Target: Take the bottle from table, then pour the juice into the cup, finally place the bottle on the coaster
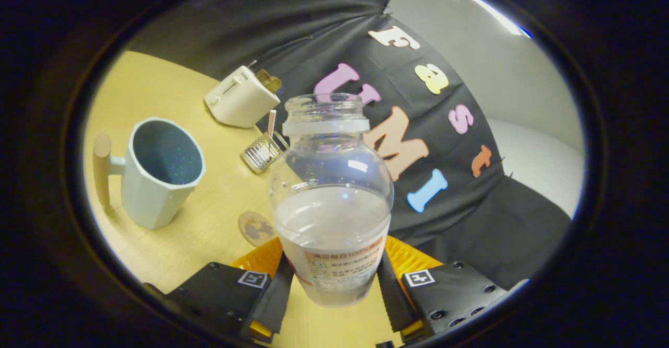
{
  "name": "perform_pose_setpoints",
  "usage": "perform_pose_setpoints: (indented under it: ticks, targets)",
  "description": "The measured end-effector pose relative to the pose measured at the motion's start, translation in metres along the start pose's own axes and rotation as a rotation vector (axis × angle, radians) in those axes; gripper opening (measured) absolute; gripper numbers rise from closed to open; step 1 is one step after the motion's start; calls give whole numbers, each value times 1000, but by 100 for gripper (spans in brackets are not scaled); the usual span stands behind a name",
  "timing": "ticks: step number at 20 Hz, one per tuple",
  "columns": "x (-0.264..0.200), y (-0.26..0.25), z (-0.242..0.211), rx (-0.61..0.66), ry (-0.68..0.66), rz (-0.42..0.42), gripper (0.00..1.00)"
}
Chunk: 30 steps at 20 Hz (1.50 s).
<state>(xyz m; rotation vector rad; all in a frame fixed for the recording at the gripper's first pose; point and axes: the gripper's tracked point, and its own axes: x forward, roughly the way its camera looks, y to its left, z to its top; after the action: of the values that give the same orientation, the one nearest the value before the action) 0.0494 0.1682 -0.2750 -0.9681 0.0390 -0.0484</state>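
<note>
Both gripper (334,285) fingers clamping bottle (332,201), coaster (254,228) half hidden

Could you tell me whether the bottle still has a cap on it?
No, the bottle, held between the gripper's two fingers, has an open neck with no cap on it.
</note>
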Motion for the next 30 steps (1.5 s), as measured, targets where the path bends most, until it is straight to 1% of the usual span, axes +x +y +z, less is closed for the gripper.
perform_pose_setpoints:
  ticks: [3, 9, 17, 24, 30]
  targets:
    - [3, 7, 12, -59, -20, 6, 79]
    - [4, -8, 17, -234, -33, -77, 79]
    - [8, -25, 9, -297, -2, -129, 79]
    - [6, -34, 24, -471, -59, -205, 79]
    - [9, -26, 31, -531, -79, -188, 79]
